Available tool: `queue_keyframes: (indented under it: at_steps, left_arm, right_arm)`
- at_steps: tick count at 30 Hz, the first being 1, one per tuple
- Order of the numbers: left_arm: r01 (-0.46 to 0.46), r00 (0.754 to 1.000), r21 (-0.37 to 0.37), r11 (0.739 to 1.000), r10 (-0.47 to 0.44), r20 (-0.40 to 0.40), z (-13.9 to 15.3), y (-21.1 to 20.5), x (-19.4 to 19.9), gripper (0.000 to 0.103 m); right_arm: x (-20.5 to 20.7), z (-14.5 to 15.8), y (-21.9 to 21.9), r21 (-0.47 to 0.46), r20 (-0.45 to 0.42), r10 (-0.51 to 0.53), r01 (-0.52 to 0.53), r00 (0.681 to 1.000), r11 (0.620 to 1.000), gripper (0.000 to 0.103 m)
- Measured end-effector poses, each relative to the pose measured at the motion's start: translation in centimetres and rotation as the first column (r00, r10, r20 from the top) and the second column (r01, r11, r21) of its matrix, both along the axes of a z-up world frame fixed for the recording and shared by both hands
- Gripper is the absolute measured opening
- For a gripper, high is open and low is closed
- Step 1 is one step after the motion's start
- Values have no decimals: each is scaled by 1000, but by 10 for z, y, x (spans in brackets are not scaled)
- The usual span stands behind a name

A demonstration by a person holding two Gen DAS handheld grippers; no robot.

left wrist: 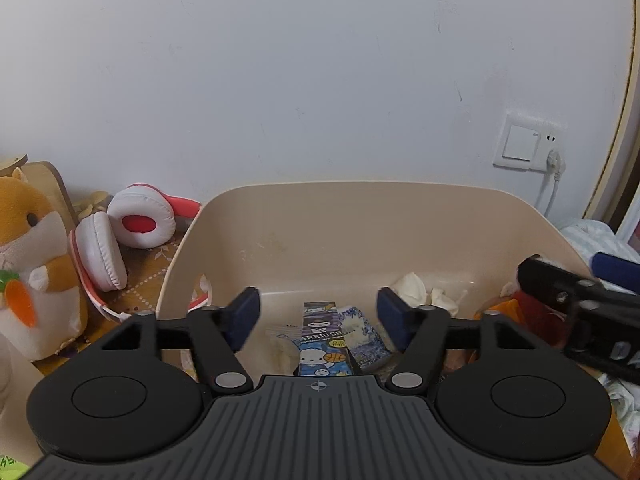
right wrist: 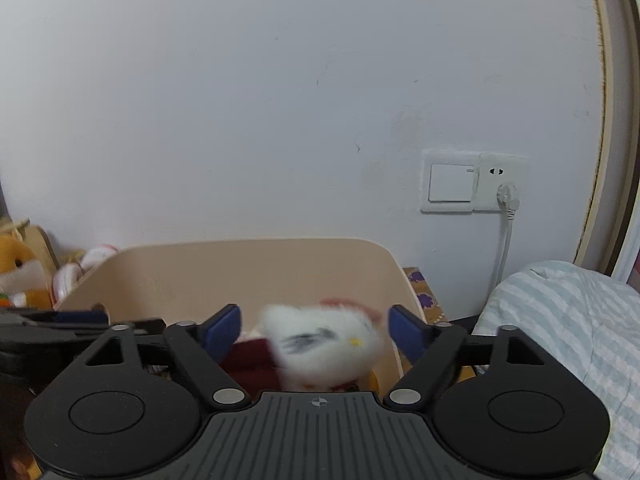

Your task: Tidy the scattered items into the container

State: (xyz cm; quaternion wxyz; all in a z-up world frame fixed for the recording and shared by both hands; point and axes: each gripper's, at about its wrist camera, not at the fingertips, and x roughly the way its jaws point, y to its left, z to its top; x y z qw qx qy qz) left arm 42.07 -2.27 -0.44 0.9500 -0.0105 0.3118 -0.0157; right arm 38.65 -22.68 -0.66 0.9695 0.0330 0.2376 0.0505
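A beige plastic container (left wrist: 360,216) stands against the wall. My left gripper (left wrist: 319,308) hangs open over its near side with nothing between the pads. Below it in the bin lie a blue cartoon packet (left wrist: 320,344), a blue-and-white packet (left wrist: 366,340) and crumpled white stuff (left wrist: 416,288). My right gripper (right wrist: 315,322) is open above the container (right wrist: 240,268). A blurred white plush toy (right wrist: 324,340) sits between its fingers without touching the pads, over something dark red (right wrist: 252,360). From the left wrist, the right gripper (left wrist: 560,292) shows at the right rim.
An orange hamster plush with a carrot (left wrist: 32,264) and white-and-red headphones (left wrist: 120,236) lie left of the container on a patterned cloth. A switch and socket with a plugged cable (right wrist: 476,180) are on the wall. Striped bedding (right wrist: 560,320) lies to the right.
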Motion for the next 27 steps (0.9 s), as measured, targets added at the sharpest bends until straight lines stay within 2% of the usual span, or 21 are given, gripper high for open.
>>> queue_keyframes:
  at_steps: [2,7,27]
  left_arm:
    - [-2,1000,-3,1000,2,-4,-2,0,1,74]
    - [4,1000,-3,1000,-4,-7,-7,-2,0,80]
    - [12,1000,-8,1000,-12,15,-4,-17,-12,81]
  right_arm:
    - [-4,4,-2,6,17,-13,13,1000,1000,99]
    - [-14,9,-2,5,29,-21,21,999,1000,103]
    - [-39,19,-10,14,19,-56,55,998,998,103]
